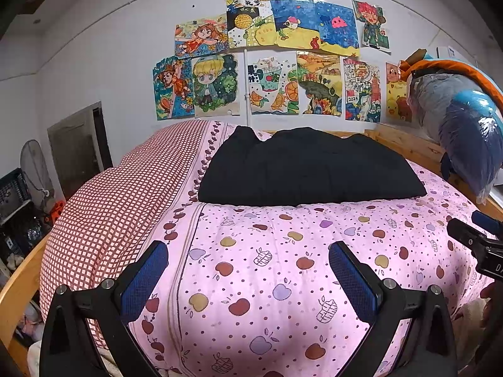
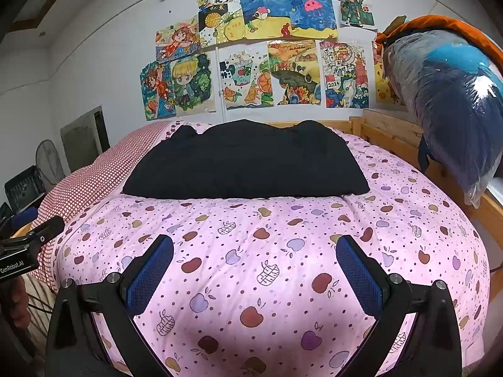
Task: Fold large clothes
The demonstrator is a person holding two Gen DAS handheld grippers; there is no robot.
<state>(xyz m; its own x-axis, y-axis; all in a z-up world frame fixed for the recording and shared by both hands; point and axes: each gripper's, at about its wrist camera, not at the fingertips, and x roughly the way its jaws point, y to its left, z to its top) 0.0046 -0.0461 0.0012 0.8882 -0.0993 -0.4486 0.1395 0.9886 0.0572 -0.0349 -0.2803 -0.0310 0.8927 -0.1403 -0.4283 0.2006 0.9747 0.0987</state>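
The large black cloth garment (image 1: 309,169) lies folded in the upper centre on the pink apple-print quilt (image 1: 283,267), so the left gripper (image 1: 248,278) and right gripper (image 2: 254,273) hover wide apart, empty.

Black tongs (image 1: 248,278), blue mesh pads (image 1: 144,279), silver screws.

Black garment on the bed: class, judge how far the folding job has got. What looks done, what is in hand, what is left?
Done: the black garment lies on the pink quilt as a compact block with a straight near edge, so it looks at least partly folded. In hand: nothing; the left tool and right tool are open, short of it. Left: whether more folds are needed cannot be told.
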